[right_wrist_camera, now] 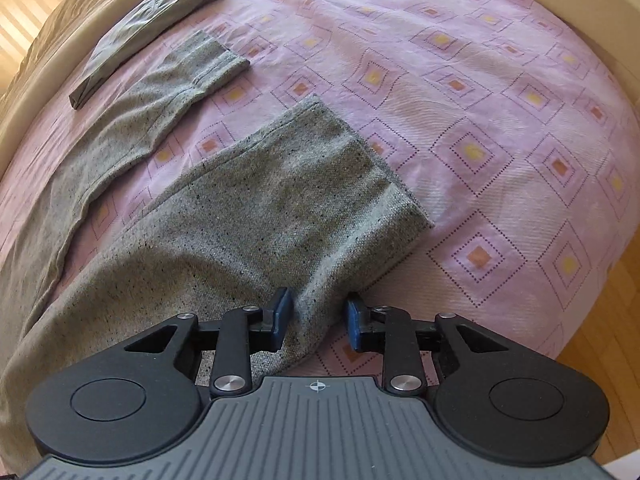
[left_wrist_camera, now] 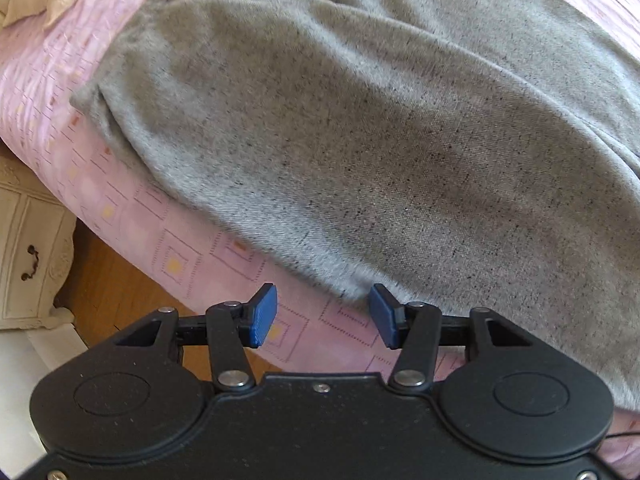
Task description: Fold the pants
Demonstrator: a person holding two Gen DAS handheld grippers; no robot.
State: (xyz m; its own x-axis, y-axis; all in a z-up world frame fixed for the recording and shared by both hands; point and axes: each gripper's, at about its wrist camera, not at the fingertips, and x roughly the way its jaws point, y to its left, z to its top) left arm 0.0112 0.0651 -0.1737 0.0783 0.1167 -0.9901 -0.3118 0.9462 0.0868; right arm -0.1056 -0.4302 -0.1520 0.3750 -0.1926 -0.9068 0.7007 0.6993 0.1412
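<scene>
Judging from how the cloth lies, the folding has barely begun. The grey pants [right_wrist_camera: 256,216] are spread flat on a bed [right_wrist_camera: 500,92] with a pink patterned sheet, and the two legs lie apart, with a strip of sheet showing between them. The near leg ends in a cuff [right_wrist_camera: 360,168] just ahead of the right gripper [right_wrist_camera: 316,322]; the far leg runs away to the left with its cuff [right_wrist_camera: 208,60] well beyond. No fold line shows anywhere on the pants.

The right gripper straddles the near edge of the closer leg. Its fingers [right_wrist_camera: 282,314] stand apart with the cloth edge between them; the left pad is at the cloth, the right pad sits clear of it over bare sheet, so the pinch is not yet made.

The left gripper [left_wrist_camera: 322,316] hangs over the bed's edge at the wider part of the pants [left_wrist_camera: 360,140], which I take to be the waist end, though the waistband itself is not clear. Its fingers [left_wrist_camera: 262,316] are released and wide, with the grey hem just ahead of the right pad and only sheet between them.

A folded greyish garment [right_wrist_camera: 152,24] lies further up the bed, beside the far leg.

Left to do, by my reading: grip both ends, lay one leg over the other, then fold the length down.
</scene>
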